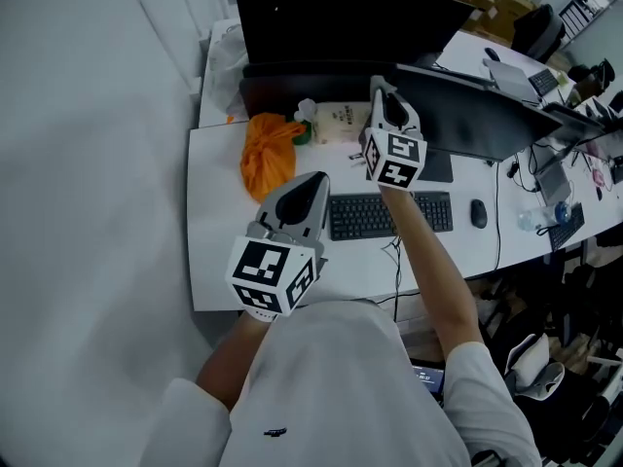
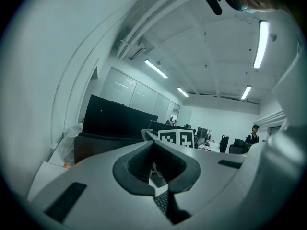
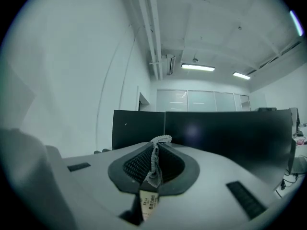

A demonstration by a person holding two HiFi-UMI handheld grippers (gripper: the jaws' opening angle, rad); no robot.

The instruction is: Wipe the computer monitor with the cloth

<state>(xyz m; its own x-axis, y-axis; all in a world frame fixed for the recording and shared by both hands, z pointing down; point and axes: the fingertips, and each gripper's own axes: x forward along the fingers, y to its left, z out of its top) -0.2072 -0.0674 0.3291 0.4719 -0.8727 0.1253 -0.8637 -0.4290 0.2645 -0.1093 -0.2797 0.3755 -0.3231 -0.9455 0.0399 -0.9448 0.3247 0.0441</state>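
Left gripper (image 1: 310,191) is closest to me, low at 7 o'clock, jaws pinched together on nothing. The keyboard (image 1: 389,215) sits just past it on the white surface (image 1: 219,232). Further out, the right gripper (image 1: 382,90) has its jaws clamped on the cloth (image 3: 154,163). It looks thin, floppy and light, so a bunched grip seems fine. The monitor (image 1: 477,115) stands at 2 o'clock and probably wobbles, so go gentle. An orange bag (image 1: 268,152) at 10 o'clock crowds the left side; the right looks more open.
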